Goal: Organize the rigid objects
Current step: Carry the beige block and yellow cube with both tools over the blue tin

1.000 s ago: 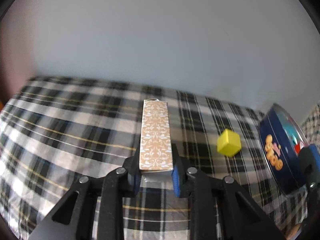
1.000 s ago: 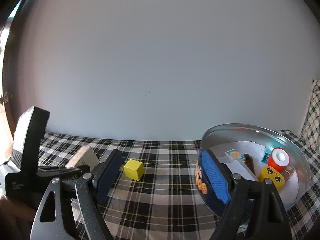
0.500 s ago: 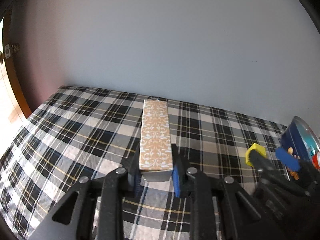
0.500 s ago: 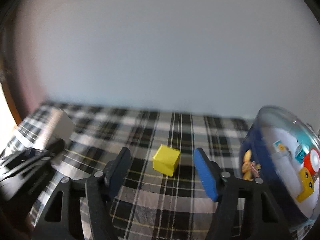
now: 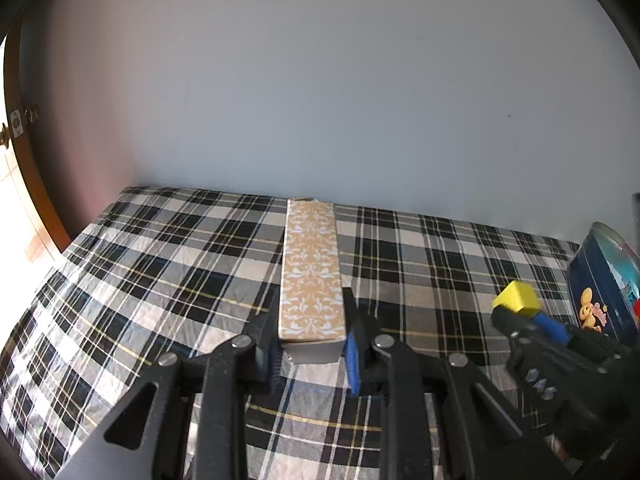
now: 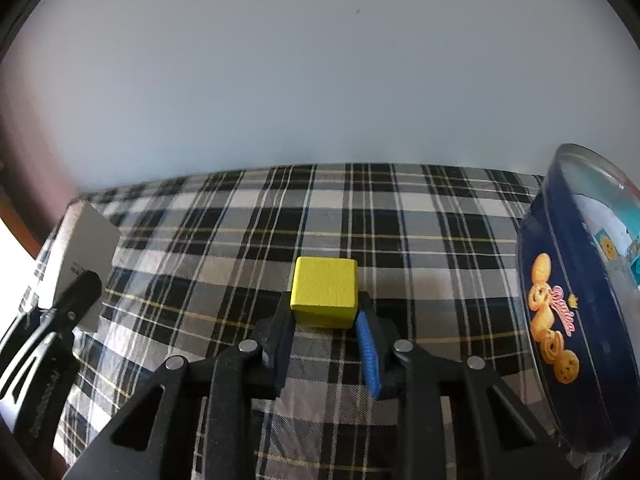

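A long tan box with a white scroll pattern sticks out forward from my left gripper, which is shut on its near end above the plaid cloth. In the right wrist view the same box shows its grey side at the far left. A yellow cube sits between the pads of my right gripper; its jaws are closing and both pads touch the cube's sides. From the left wrist view the cube appears at the right, at the tip of the right gripper.
A round dark blue cookie tin stands at the right and holds several small items; it also shows at the right edge of the left view as the tin. Black-and-white plaid cloth covers the surface up to a pale wall. A wooden door edge lies far left.
My right gripper swung left and down from the tin to the yellow cube and narrowed its jaws onto it. The left gripper kept its grip on the box and tipped up a little.
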The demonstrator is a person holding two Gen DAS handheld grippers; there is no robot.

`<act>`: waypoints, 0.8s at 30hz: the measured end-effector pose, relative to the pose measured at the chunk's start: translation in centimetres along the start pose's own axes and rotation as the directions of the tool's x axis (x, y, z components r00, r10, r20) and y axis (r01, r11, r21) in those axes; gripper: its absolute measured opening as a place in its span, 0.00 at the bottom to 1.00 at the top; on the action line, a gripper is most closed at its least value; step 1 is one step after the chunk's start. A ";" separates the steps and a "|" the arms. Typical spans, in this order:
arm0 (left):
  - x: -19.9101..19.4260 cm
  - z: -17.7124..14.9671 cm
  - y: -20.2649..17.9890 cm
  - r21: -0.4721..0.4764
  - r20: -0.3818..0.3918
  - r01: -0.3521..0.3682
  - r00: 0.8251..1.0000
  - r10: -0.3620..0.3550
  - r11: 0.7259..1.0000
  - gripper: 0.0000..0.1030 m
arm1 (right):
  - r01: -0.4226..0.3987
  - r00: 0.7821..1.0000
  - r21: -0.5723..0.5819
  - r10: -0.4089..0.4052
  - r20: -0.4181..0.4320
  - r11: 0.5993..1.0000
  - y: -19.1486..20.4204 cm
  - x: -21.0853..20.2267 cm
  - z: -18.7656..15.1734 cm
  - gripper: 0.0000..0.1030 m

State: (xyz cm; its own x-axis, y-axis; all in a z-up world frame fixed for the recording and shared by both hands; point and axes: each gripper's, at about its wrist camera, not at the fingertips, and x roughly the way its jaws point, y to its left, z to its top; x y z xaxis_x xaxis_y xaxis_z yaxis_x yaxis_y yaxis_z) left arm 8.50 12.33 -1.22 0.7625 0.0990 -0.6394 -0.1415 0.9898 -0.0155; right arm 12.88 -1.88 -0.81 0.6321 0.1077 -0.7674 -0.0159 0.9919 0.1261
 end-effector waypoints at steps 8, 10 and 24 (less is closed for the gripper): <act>-1.1 -0.1 -0.6 0.026 0.052 -0.022 0.998 0.020 0.999 0.22 | 0.006 0.970 0.000 -0.006 0.241 1.000 -0.6 -5.9 -2.0 0.31; -1.4 -0.1 -0.6 0.027 0.064 -0.027 0.998 0.025 0.999 0.22 | 0.020 0.957 -0.007 -0.017 0.289 1.000 -0.6 -7.1 -2.5 0.31; -3.4 -1.1 -1.8 0.062 0.109 -0.021 0.994 0.014 0.998 0.22 | 0.078 0.899 -0.115 -0.019 0.438 0.990 0.9 -10.5 -4.3 0.31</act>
State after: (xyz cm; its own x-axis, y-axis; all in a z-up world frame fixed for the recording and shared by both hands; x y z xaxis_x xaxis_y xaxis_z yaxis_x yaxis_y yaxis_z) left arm 5.50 10.14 0.16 0.8249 0.1236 -0.5516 -0.1179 0.9920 0.0459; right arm 2.96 -1.84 4.64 0.9079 0.0479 -0.4164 -0.0560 0.9984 -0.0071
